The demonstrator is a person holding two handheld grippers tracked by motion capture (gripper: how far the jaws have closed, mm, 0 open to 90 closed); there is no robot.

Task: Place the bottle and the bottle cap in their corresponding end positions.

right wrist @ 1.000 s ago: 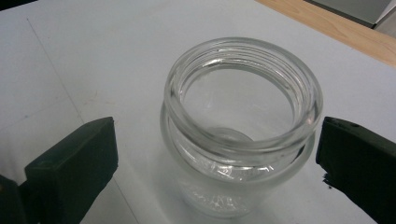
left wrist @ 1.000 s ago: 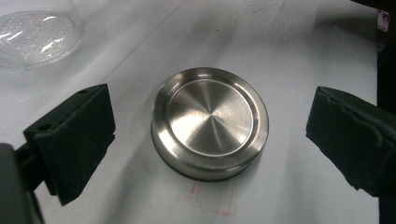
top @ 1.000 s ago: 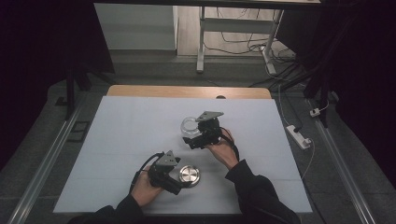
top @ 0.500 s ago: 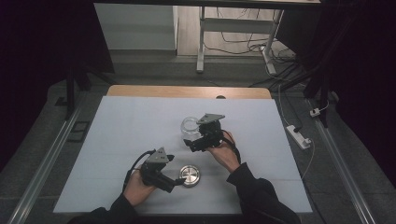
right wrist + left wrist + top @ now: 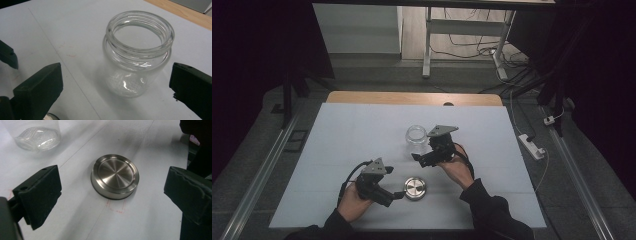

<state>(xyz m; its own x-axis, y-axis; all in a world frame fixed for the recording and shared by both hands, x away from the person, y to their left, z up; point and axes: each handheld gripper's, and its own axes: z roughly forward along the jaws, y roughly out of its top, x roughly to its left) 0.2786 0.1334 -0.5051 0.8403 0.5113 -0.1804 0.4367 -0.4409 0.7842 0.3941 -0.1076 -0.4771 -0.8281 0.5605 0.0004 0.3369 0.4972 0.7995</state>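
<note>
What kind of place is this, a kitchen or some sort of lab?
Most likely a lab or recording workspace, not a kitchen: a white-covered table in a dark room, loose cables on the floor beyond it, and a power strip beside the table.

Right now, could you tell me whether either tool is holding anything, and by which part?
Nothing is held. The left tool stands open short of the metal lid, and the right tool stands open before the glass jar.

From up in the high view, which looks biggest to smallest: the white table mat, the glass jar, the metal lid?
1. Mat, by far the largest.
2. Jar and lid: these look about the same across. The jar stands farther from the camera, so I would not rank one over the other.
</note>
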